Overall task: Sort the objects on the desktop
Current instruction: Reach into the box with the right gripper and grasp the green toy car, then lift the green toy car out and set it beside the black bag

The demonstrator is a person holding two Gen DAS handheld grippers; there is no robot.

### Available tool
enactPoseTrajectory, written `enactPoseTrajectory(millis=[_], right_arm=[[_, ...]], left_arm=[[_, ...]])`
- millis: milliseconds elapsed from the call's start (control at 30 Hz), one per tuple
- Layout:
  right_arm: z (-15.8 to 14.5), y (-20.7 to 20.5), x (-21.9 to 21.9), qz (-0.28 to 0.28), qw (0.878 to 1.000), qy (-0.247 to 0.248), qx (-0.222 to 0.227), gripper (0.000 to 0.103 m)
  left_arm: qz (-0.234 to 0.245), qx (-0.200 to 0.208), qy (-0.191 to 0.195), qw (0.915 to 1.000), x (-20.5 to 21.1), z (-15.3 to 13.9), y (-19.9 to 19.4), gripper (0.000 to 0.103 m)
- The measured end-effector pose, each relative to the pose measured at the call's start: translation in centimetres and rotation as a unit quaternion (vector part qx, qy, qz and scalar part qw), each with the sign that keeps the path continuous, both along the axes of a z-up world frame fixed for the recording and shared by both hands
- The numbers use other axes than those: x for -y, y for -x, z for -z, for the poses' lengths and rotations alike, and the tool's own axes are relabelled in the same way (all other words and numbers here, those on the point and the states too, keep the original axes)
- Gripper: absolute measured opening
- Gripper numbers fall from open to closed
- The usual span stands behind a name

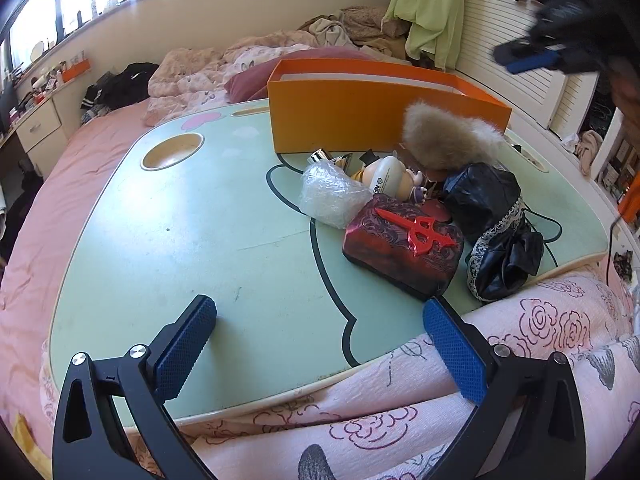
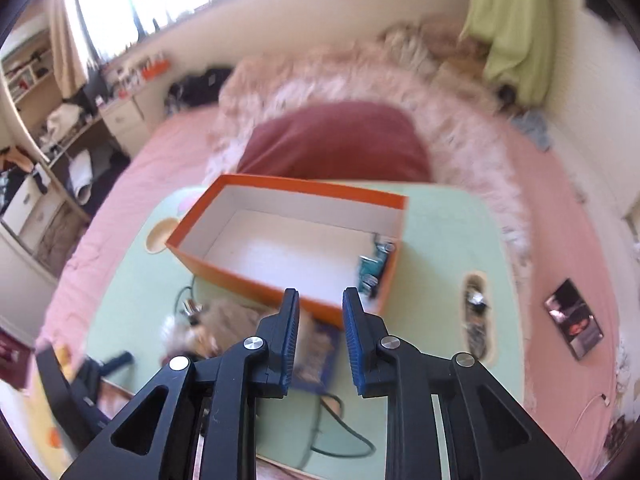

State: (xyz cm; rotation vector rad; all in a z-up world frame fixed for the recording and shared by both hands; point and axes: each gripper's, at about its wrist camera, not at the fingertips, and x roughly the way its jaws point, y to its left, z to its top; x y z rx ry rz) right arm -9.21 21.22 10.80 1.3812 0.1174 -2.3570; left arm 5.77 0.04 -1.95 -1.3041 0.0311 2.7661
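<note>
Orange box point(image 2: 256, 280) lengthwise left-right (open-topped)

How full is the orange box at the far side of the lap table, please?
Nearly empty: the orange box shows a bare white floor, with only a few small teal items at its right end.

An open orange box point(image 1: 360, 116) stands at the table's far side, with a fur pompom point(image 1: 444, 136), bubble-wrapped bundle point(image 1: 332, 194), red patterned case point(image 1: 404, 248) and black lace-trimmed pouch point(image 1: 496, 232) clustered just near of it.
</note>
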Motion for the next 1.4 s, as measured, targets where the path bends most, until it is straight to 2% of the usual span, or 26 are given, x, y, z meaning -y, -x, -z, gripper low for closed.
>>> enactPoseTrajectory(millis=[100, 200, 333, 467, 567, 600, 633, 833, 967, 1000, 1100, 1200, 1300, 1400], right_arm=[[2.0, 3.5, 2.4, 0.012, 0.996, -0.073, 0.041, 0.022], [4.6, 6.0, 3.4, 0.019, 0.988, -0.122, 0.097, 0.022], [6.3, 7.3, 3.8, 0.044, 0.978, -0.178, 0.103, 0.022], [8.0, 8.4, 4.9, 0.056, 0.960, -0.250, 0.117, 0.022], [9.3, 9.3, 5.1, 0.073, 0.946, -0.293, 0.117, 0.028], [9.9, 9.8, 4.8, 0.082, 0.944, -0.293, 0.127, 0.030], [10.4, 10.0, 4.6, 0.082, 0.944, -0.288, 0.137, 0.029], [10.8, 10.4, 2.7, 0.078, 0.956, -0.255, 0.125, 0.024], [10.6, 9.8, 1.9, 0.067, 0.964, -0.236, 0.097, 0.024], [10.2, 9.6, 1.6, 0.063, 0.970, -0.216, 0.088, 0.024], [8.3, 8.8, 0.2, 0.068, 0.986, -0.139, 0.063, 0.023], [5.0, 7.5, -0.8, 0.073, 0.993, -0.082, 0.031, 0.023], [1.8, 5.8, -2.2, 0.044, 0.999, -0.016, 0.017, 0.023], [-0.5, 0.6, -3.1, 0.002, 1.000, -0.006, -0.018, 0.024]], left_arm=[[0.003, -0.002, -0.001, 1.0000, 0.2, 0.0, 0.0, 0.102], [0.005, -0.005, -0.002, 1.0000, 0.2, -0.1, -0.1, 0.102], [0.008, -0.009, -0.003, 0.9999, 0.2, -0.1, -0.1, 0.102], [0.009, -0.011, -0.004, 0.9999, 0.2, -0.1, -0.2, 0.102], [0.010, -0.013, -0.004, 0.9999, 0.3, -0.1, -0.2, 0.102], [0.009, -0.013, -0.004, 0.9999, 0.2, -0.1, -0.3, 0.102], [0.009, -0.013, -0.004, 0.9999, 0.2, -0.1, -0.2, 0.102], [0.011, -0.016, -0.003, 0.9998, 0.2, 0.0, -0.2, 0.102], [0.011, -0.016, -0.003, 0.9998, 0.2, 0.0, -0.3, 0.102], [0.011, -0.016, -0.004, 0.9998, 0.2, 0.0, -0.3, 0.102], [0.011, -0.016, -0.003, 0.9998, 0.1, -0.1, -0.3, 0.102], [0.011, -0.016, -0.003, 0.9998, 0.2, 0.0, -0.3, 0.102], [0.010, -0.016, -0.003, 0.9998, 0.2, 0.0, -0.3, 0.102], [0.010, -0.016, -0.003, 0.9998, 0.2, 0.0, -0.2, 0.102]])
